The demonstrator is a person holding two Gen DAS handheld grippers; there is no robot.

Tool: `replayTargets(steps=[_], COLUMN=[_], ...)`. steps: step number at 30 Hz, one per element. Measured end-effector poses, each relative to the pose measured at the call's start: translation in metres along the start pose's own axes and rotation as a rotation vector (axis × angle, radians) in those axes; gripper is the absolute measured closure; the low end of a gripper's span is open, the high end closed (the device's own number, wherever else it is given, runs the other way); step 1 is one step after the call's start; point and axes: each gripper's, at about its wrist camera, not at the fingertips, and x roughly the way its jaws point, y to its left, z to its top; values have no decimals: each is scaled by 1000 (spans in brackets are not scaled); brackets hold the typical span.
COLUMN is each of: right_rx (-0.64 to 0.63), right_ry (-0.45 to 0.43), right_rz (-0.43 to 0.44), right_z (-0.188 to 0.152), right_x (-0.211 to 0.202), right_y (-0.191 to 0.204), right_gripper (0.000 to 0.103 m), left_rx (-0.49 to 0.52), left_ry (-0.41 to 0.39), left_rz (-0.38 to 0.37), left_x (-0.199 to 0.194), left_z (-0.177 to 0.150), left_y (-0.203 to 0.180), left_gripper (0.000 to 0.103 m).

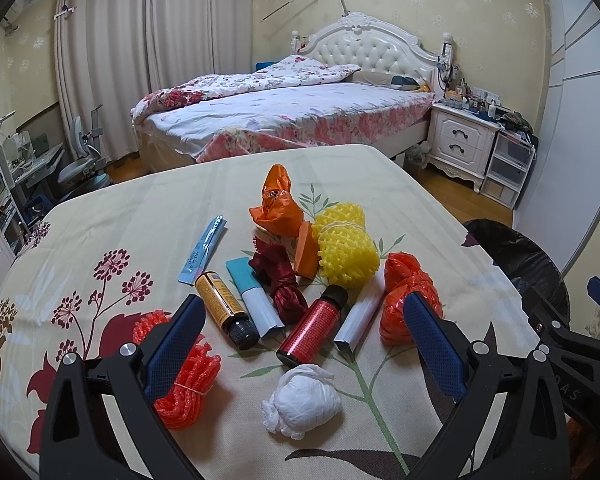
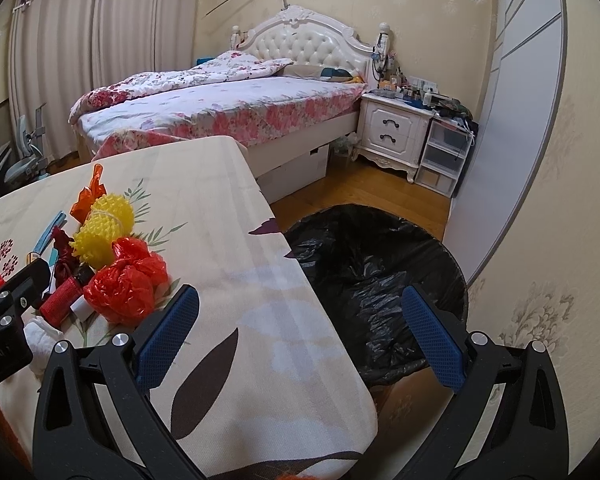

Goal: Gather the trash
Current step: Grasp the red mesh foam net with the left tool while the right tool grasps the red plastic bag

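Trash: a loose cluster lies on the floral-clothed table, none of it lifted yet; the black-lined bin stands on the floor just beside the table's right edge.
Left gripper: jaws spread wide, holding nothing, hovering over the near end of the cluster.
Right gripper: jaws likewise apart and empty, straddling the table's edge and the bin's mouth.
White tissue wad: nearest the left claw; probably very light and soft, so a pinch across its middle should hold.
Red bottle: rigid and round, likely slick and prone to roll; best gripped across the body, not the cap.
Amber bottle: the same caution; possibly glass, so a drop could break it.
Yellow foam net: springy and bulky, and should compress under the pads.
Red plastic bag ball: crinkly, light, easily pinched anywhere.
Left wrist view: shows the whole spread, including the blue sachet, white boxes and red foam net.
Right wrist view: shows the bin's open liner, which the left view barely catches at its edge.
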Motion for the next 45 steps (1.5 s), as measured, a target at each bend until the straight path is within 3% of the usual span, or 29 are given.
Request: replayTargets(steps=[3,6,12,24,25,27,28,41,45], right_rx=[4,5,-10,-63,-67,-73,-76,-85,-88], right_ry=[8,31,61,95,97,100,100,115,113], right_rz=[7,22,64,134,137,143,144,156,164], right_z=[1,1,3,3,3,3,3,2,5], right_x=[0,1,3,-1,-2,-2,-2,-1,2], right_y=[1,3,12,41,43,48,50,61,66], right_gripper=[6,18,27,29,29,29,29,29,29], left_rx=[-5,-15,-30,-77,-81,-89,-93,-116,-134], left_ry=[0,5,13,52,60,75,89,164,184], left_rz=[10,16,36,98,99,107,102,43,3], left_x=[1,3,1,-10,-11,-10,-8,11,17], left_z=[0,-2,-7,-30,-32,-35,-36,-46,-49], left_y=[0,5,25,76,79,83,85,89,94], left_gripper=[7,7,7,9,11,28,31,30,48])
